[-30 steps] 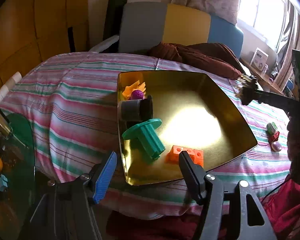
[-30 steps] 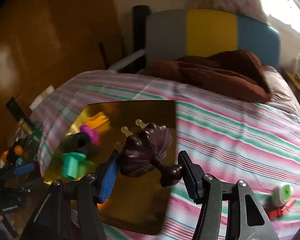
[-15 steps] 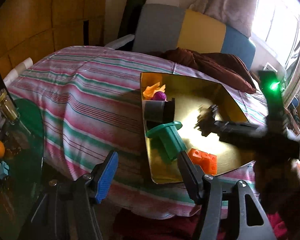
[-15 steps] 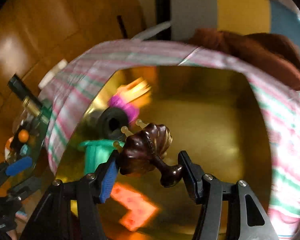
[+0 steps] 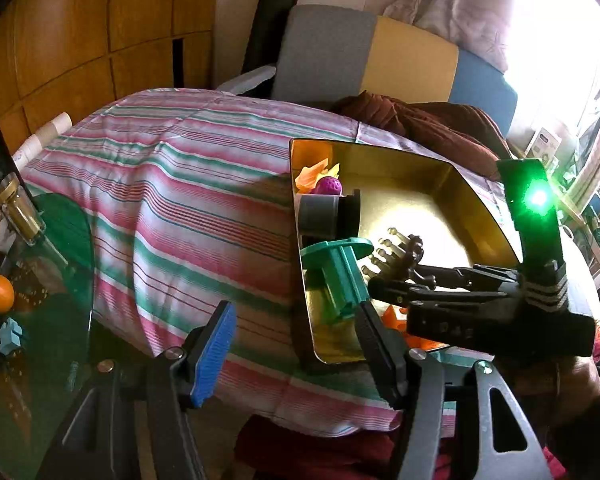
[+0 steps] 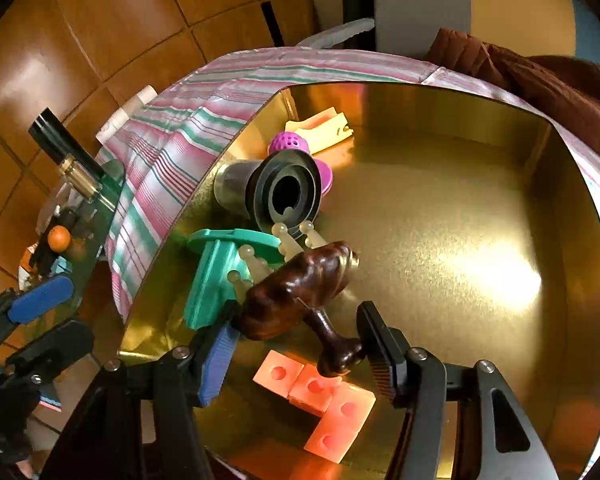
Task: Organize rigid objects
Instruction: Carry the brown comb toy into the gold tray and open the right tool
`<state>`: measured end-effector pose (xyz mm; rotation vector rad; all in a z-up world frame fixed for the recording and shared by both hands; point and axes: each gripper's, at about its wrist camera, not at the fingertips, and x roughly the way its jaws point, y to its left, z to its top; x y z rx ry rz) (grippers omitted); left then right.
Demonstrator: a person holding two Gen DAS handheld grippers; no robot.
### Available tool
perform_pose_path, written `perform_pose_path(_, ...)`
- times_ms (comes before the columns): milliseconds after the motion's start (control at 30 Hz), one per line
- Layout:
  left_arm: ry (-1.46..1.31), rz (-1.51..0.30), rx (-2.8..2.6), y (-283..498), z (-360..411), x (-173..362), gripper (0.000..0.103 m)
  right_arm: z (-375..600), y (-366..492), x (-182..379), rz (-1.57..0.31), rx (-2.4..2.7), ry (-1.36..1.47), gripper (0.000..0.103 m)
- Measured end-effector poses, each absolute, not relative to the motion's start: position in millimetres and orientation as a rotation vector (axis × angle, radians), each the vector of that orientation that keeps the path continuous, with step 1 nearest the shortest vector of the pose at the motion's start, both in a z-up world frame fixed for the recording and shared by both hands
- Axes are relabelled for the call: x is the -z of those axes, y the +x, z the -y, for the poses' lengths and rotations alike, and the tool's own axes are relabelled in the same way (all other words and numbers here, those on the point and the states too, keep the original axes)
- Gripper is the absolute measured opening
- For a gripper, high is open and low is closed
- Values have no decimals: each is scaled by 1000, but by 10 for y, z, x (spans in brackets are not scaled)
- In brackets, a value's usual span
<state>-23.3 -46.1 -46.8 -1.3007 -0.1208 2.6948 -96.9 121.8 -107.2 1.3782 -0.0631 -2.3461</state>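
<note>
right gripper (image 6: pixel 296 340) now low over gold tray (image 6: pixel 460 240), jaws easing apart, brush (image 6: pixel 300 292) still between them; left gripper (image 5: pixel 296 344) open, empty

The right gripper (image 6: pixel 296 336) has come down from above the striped bed into the gold tray (image 6: pixel 572 240), bringing the dark brown brush (image 6: pixel 300 292) low over the tray floor beside the green spool (image 6: pixel 216 276). Its jaws have just been opening, the brush between them. The left gripper (image 5: pixel 296 348) has shifted leftward off the tray's near edge.
</note>
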Motion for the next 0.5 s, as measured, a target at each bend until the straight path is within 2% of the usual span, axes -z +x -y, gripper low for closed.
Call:
perform_pose_path(100, -1298, 125, -2694, -226, 461, 457, 62, -1227, -933, 993, 70, 2354, 1361, 76)
perform_pose_path(267, -1283, 120, -2704, -198, 459, 424, 63, -1235, -870, 835, 57, 2394, 1300, 81)
perform_pose_path(500, -1266, 96, -2711, -156, 432, 382, 63, -1297, -800, 715, 70, 2424, 1266, 81)
